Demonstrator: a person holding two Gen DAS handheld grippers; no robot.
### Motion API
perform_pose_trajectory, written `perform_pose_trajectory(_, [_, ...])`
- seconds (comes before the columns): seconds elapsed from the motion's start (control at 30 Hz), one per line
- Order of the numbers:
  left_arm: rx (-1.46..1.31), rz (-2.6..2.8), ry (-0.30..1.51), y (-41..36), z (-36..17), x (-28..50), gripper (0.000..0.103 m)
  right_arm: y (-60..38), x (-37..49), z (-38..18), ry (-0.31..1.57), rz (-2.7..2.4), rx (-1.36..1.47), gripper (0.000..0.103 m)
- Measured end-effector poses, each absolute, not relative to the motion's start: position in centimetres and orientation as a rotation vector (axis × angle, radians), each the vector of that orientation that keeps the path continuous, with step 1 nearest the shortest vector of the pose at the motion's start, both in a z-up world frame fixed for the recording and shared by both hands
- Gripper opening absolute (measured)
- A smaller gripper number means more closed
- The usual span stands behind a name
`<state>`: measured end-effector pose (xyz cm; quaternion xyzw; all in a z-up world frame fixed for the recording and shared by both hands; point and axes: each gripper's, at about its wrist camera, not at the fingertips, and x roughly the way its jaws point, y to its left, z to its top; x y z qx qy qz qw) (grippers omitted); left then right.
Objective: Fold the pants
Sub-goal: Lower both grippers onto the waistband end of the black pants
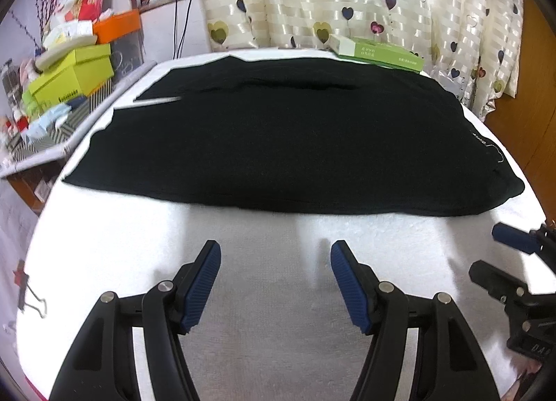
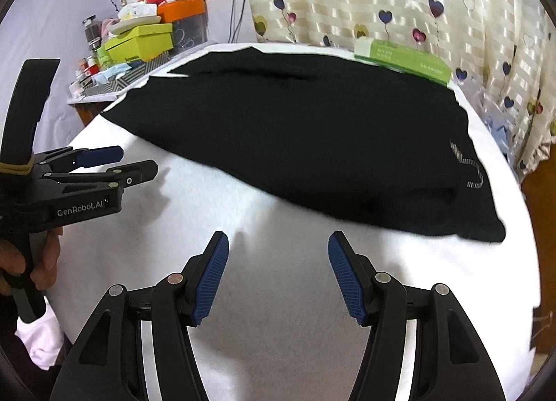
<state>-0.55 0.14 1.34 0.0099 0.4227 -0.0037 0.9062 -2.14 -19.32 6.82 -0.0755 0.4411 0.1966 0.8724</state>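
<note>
Black pants lie flat on the white tabletop, no fold that I can see, and my left gripper and right gripper hang wide open, holding nothing.

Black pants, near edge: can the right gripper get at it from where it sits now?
Probably yes. The right gripper is open over bare white cloth, and nothing lies between its fingers and the black pants.

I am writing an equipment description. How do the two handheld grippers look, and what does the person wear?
Both the left gripper and right gripper have black plastic arms, silver pivot pins and ribbed blue pads. The left body reads "GenRobot.AI" in white. A white sleeve shows at the wrist.
</note>
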Motion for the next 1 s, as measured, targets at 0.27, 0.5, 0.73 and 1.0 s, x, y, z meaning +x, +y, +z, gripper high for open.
perform_pose_trajectory(0.27, [0.057,-0.033,0.838,0.5,4.1,1.8,0.068,-19.0,1.3,9.3,0.884,0.466,-0.181,0.061])
perform_pose_trajectory(0.5, [0.060,-0.050,0.810,1.9,6.4,6.4,0.068,-18.7,7.0,10.5,0.883,0.503,-0.186,0.061])
perform_pose_trajectory(0.73, [0.084,-0.046,0.782,3.7,7.7,12.4,0.068,-18.0,13.7,10.8,0.877,0.564,-0.216,0.061])
perform_pose_trajectory(1.0, [0.100,-0.023,0.796,6.1,6.8,20.7,0.068,-17.9,22.0,9.2,0.904,0.601,-0.235,0.061])
